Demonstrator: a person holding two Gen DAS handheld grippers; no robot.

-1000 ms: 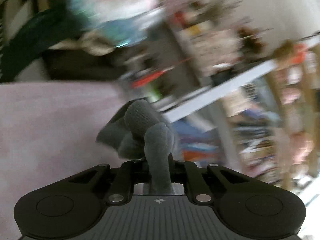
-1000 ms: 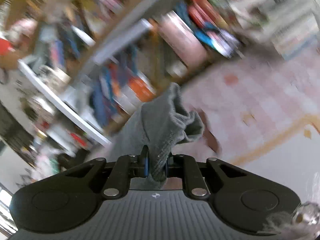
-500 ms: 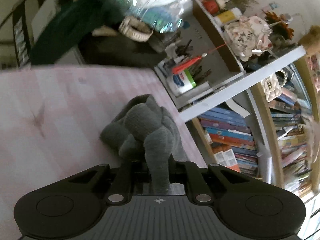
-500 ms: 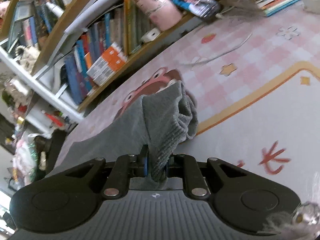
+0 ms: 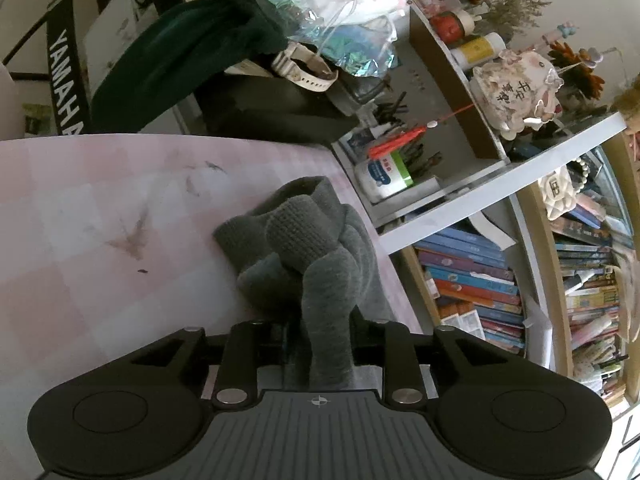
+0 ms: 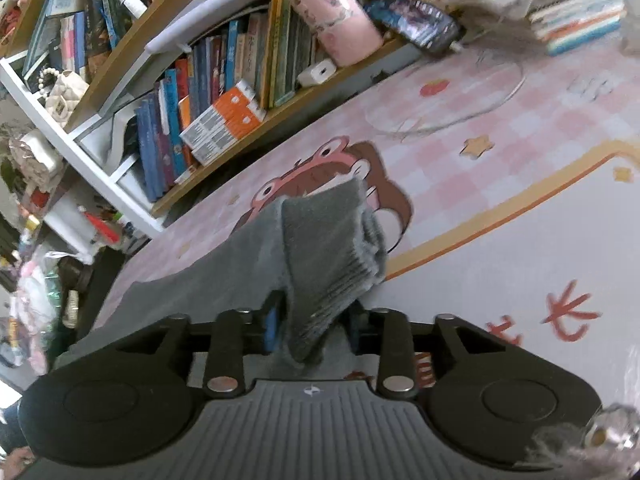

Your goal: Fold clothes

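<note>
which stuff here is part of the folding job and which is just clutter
Job:
- grey knit garment
- left tongs, jaws opening, garment between them
- right tongs, jaws opening, garment between them
- pink checked mat

Lying about:
- books
- pink roll
- watch

"YAMAHA" in white on a black strip; Chinese characters "平安喜乐" on a plush ornament.

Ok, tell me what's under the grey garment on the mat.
Under the grey garment lies the pink checked mat; its cartoon frog print shows only partly, the rest covered by cloth. Whatever lies beneath the bunched folds is hidden.
</note>
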